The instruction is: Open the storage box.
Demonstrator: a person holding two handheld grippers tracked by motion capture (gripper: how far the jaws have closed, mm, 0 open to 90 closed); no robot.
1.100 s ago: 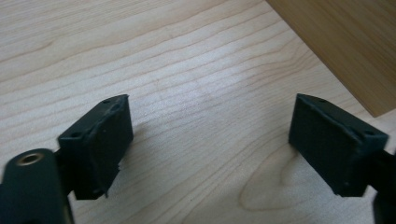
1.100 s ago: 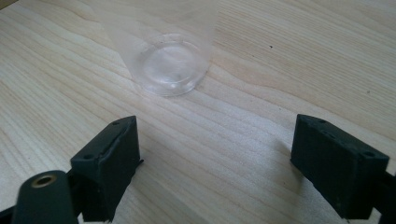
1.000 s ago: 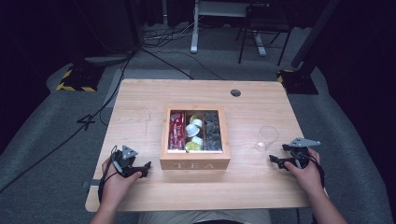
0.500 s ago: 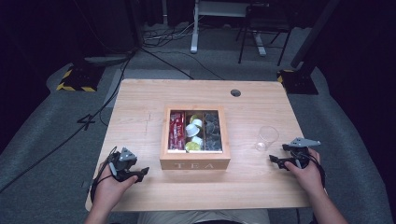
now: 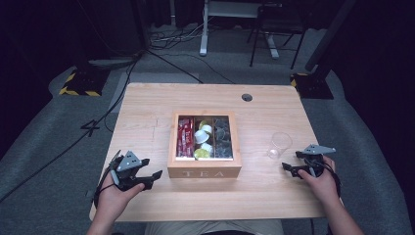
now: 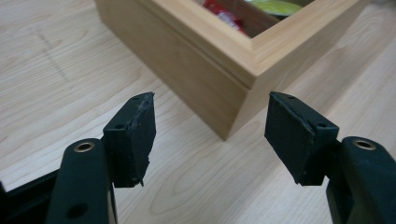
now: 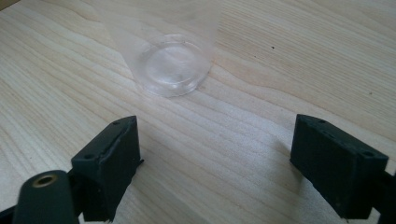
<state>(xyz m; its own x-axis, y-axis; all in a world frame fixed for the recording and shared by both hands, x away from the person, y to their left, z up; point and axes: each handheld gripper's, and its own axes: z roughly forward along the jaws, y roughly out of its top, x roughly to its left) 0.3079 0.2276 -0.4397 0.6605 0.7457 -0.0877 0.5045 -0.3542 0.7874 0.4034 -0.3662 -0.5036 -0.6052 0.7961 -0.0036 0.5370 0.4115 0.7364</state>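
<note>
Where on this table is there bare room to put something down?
The far strip behind the tea box, around the cable hole, is bare, as is the table's left side. It is tighter on the right, around the clear cup.

high: above, facing down on table (image 5: 147, 105) | gripper views: close, low | shared: tea box (image 5: 204, 172), cup (image 5: 280, 145)

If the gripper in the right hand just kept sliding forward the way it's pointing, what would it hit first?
Most likely the clear plastic cup, which stands upright on the table straight ahead of the right gripper. Its jaws are open with nothing between them, and only bare wood lies before the cup.
</note>
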